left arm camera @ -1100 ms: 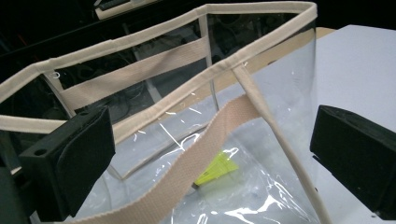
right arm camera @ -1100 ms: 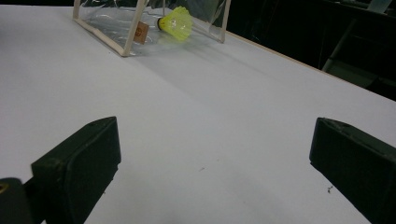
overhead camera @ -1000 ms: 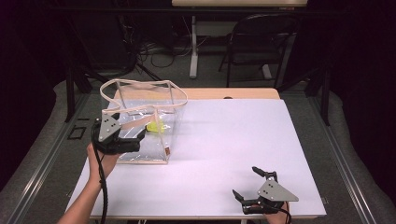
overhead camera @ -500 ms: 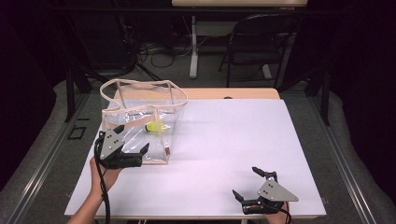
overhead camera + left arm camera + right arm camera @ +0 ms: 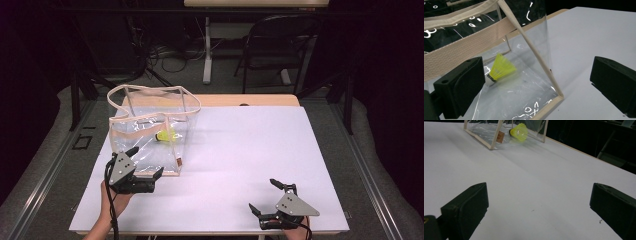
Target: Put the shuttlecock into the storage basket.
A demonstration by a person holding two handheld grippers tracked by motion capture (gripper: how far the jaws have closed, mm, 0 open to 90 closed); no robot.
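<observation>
Sitting at centre left, the clear bag (image 5: 152, 131) holds a yellow shuttlecock (image 5: 166, 135) on its floor. Just below it the left gripper (image 5: 145, 170) is spread wide; the right gripper (image 5: 265, 197), lower right, gapes too.

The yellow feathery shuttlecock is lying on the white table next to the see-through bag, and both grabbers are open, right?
Not quite. The yellow shuttlecock lies inside the clear plastic bag with beige trim, not next to it; the left gripper view shows it behind the bag's transparent wall. The rest holds: the left gripper and right gripper both stand open over the white table.
</observation>
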